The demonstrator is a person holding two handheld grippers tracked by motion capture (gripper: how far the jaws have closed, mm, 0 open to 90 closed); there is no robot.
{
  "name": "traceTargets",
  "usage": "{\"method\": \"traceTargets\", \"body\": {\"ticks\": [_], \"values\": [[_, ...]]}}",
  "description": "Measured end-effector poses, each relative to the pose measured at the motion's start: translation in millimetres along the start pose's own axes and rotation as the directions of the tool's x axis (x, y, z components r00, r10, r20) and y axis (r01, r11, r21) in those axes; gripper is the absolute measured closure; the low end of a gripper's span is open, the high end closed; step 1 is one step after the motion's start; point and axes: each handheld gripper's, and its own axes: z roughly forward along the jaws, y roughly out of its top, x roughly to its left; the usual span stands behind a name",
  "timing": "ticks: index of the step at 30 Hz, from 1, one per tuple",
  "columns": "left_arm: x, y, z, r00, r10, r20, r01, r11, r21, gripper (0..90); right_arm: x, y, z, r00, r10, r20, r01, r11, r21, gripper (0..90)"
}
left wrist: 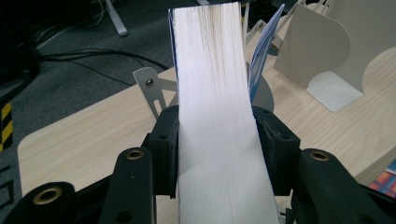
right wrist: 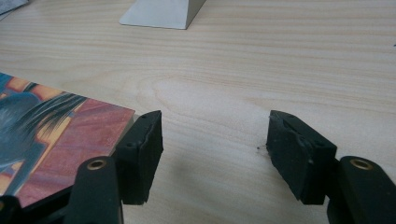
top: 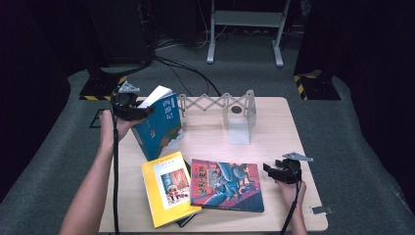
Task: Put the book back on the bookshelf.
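Observation:
My left gripper (top: 139, 111) is shut on a blue-covered book (top: 161, 125), which stands tilted on the table's left rear part. In the left gripper view the jaws clamp the white page block (left wrist: 212, 93) of that book, and my left gripper (left wrist: 215, 140) hides its lower part. A yellow book (top: 169, 188) and a red and blue illustrated book (top: 226, 185) lie flat near the front. My right gripper (top: 269, 170) is open just right of the illustrated book. In the right gripper view the right gripper (right wrist: 215, 135) has bare table between its jaws, with the illustrated book's corner (right wrist: 51, 135) by the left jaw.
A white scissor-type book rack (top: 215, 104) with a white bookend (top: 241, 120) stands at the table's back; the bookend (left wrist: 322, 56) is close beyond the held book. A dark flat item (top: 183, 220) lies under the yellow book. A small metal piece (top: 322, 210) lies at the front right corner.

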Motion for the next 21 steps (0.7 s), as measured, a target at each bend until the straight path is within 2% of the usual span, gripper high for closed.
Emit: {"method": "traceTargets", "body": {"ticks": [3,7,12,18,21], "values": [[1.2,0.0,7.9,1.0000,0.001,0.009,-0.001,0.9979,0.064,55.3,0.4,-0.2,-0.2,1.0000,0.003,0.001,-0.003,1.000,0.000,35.9],[-0.1,-0.9,12.4,1.0000,-0.001,0.007,0.000,0.9973,0.073,57.3,0.4,-0.4,-0.4,1.0000,0.000,0.000,0.000,1.000,0.002,36.1],[-1.0,-3.7,12.4,0.9994,-0.030,0.015,0.030,0.9989,0.036,61.0,0.5,-0.3,-0.4,1.0000,0.003,0.000,-0.003,1.000,0.000,36.5],[-6.6,-9.1,11.9,0.9989,-0.045,-0.016,0.045,0.9988,-0.021,61.5,0.8,-0.3,-0.5,1.0000,0.007,0.002,-0.007,1.000,0.001,36.9],[-6.8,-10.5,13.7,0.9969,-0.072,-0.032,0.070,0.9964,-0.048,61.5,0.6,-0.4,-0.5,1.0000,0.006,0.004,-0.006,1.000,0.000,37.3]]}}
